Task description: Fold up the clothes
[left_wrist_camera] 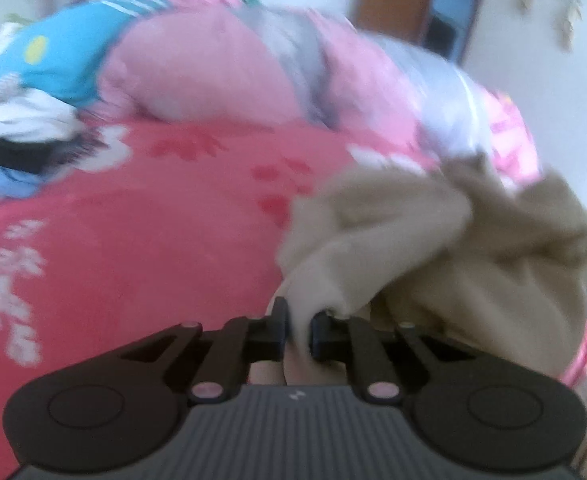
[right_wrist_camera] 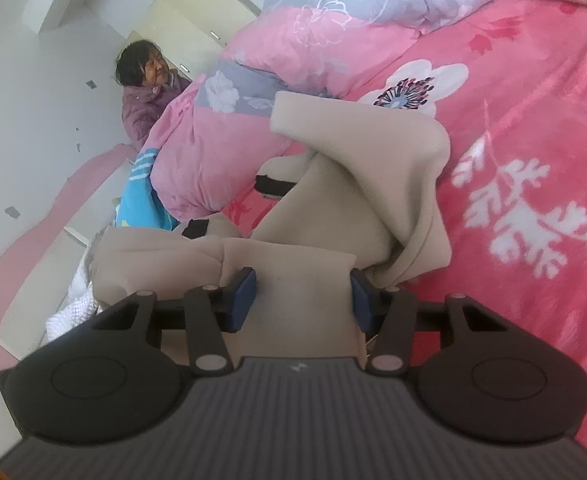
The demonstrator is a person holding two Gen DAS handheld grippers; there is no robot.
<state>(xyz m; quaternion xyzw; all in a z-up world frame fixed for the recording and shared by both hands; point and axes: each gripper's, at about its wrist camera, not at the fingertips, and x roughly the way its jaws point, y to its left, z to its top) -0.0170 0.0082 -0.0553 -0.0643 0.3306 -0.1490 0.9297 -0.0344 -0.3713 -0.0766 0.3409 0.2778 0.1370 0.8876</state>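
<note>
A beige garment lies bunched on the red flowered bedspread. In the blurred left wrist view, my left gripper is shut on a pinched fold of its edge, and the cloth rises away to the right. In the right wrist view the same beige garment is crumpled and partly lifted, with a flat strip running toward the camera. My right gripper stands open, its blue-padded fingers wide apart on either side of that strip, not clamping it.
A pink and grey quilt is heaped along the bed's far side. A blue striped garment and white and dark clothes lie at the left. A person in a purple jacket sits beyond the quilt near cream cabinets.
</note>
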